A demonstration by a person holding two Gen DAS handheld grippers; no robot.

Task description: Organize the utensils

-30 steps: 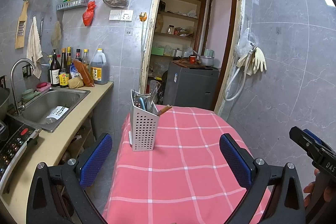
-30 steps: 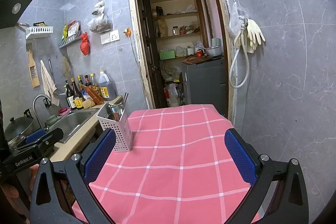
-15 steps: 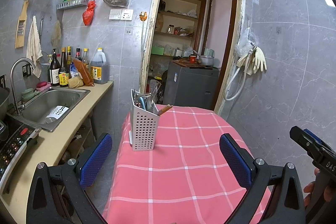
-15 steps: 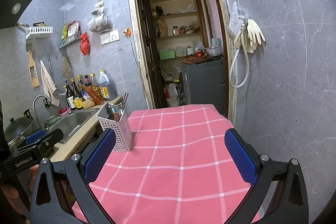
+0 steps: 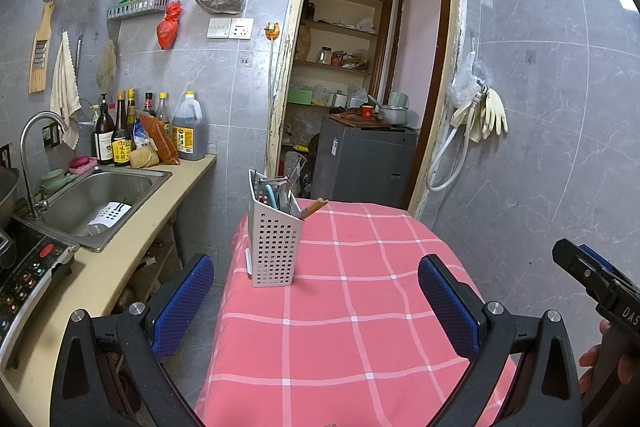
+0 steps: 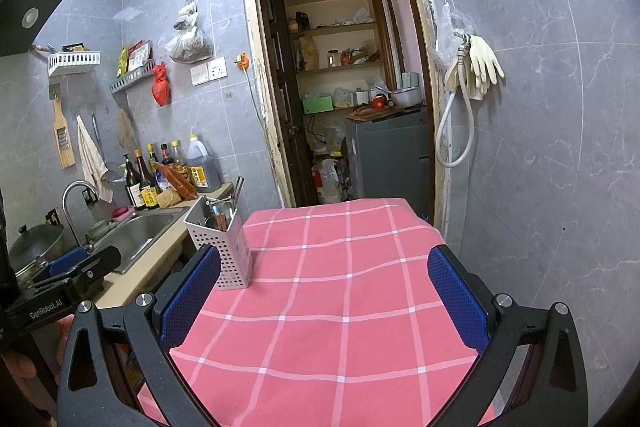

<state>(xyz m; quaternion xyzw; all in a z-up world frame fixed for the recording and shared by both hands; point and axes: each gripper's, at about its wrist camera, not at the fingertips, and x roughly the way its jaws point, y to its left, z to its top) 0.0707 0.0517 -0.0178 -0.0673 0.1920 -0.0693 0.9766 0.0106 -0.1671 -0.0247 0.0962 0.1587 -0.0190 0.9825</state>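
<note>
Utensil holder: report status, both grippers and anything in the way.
Left gripper open, empty. Right gripper open, empty. Utensil holder upright on checked tablecloth, utensils inside. Nothing else on the cloth.

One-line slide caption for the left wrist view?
Open left gripper hovers over the pink checked tablecloth, facing a white perforated utensil holder filled with utensils near the table's sink-side edge.

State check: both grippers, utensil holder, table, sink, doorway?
left gripper: open, empty
right gripper: open, empty
utensil holder: upright on the table, utensils inside
tablecloth: bare apart from the holder
sink: faucet off, white perforated item lying in the basin
pantry door: open
</note>
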